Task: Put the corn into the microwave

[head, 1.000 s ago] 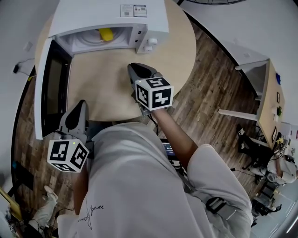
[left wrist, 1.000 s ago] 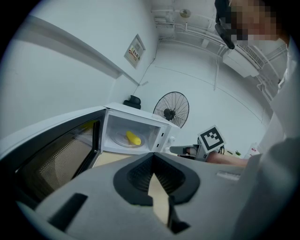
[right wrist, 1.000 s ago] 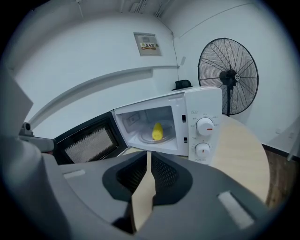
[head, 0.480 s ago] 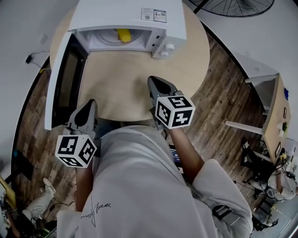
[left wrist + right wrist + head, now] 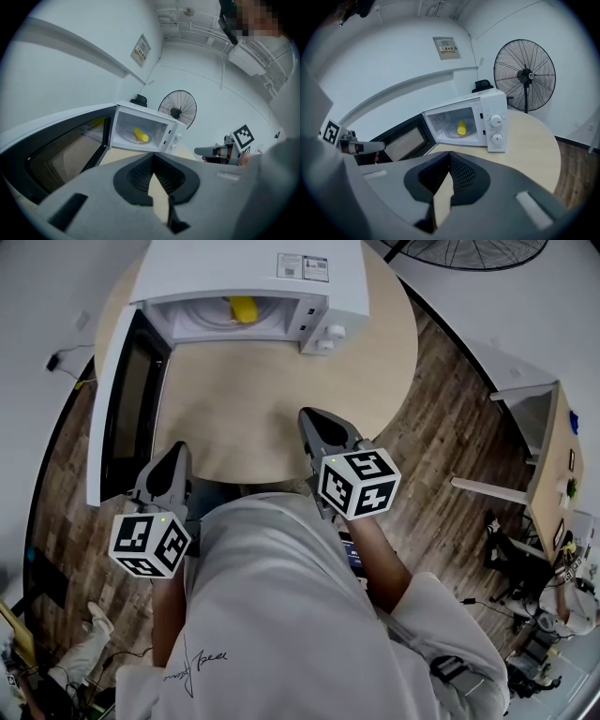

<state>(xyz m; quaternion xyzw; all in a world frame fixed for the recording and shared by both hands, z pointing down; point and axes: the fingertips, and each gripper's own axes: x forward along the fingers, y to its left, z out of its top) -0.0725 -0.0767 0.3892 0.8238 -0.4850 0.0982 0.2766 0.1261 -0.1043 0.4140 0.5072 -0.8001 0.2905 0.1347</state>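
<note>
The yellow corn lies on the turntable inside the white microwave, whose door stands swung wide to the left. The corn shows in the left gripper view, and the corn in the right gripper view too. My left gripper hovers at the table's near edge below the door, shut and empty. My right gripper hangs over the table's near right part, well back from the microwave, also shut with nothing in it.
The microwave stands at the far side of a round wooden table. A standing fan is behind the table to the right. A desk stands further right on the wood floor. The person's body fills the near foreground.
My right gripper has drawn back from the microwave opening toward the person. The left gripper has stayed near the table's edge. The corn has not moved.
</note>
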